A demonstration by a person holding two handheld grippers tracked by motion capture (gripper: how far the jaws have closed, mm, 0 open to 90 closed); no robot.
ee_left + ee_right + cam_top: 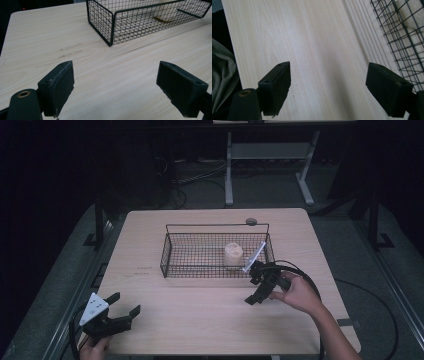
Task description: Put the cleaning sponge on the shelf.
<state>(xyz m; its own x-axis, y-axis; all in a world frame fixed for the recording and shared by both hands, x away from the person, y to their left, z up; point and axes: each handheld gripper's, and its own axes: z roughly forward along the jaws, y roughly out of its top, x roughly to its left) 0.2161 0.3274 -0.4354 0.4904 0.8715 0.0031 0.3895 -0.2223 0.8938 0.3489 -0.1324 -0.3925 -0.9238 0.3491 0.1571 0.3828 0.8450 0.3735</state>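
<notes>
Black wire basket (172, 251), pale cylinder (233, 254) inside, no readable writing

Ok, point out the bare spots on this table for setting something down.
Free: the light wooden table between the left gripper and right gripper, and left of the black wire basket. Crowded: the basket's right end, by the pale cylinder.

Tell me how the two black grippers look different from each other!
The left gripper sits near the wooden table's front left corner, far from the black wire basket; the right gripper hangs close beside the basket's right end. The left gripper's grey three-cornered plate faces up; the right gripper's plate is tipped on edge toward the basket. Both are black, have open jaws and hold nothing.
</notes>
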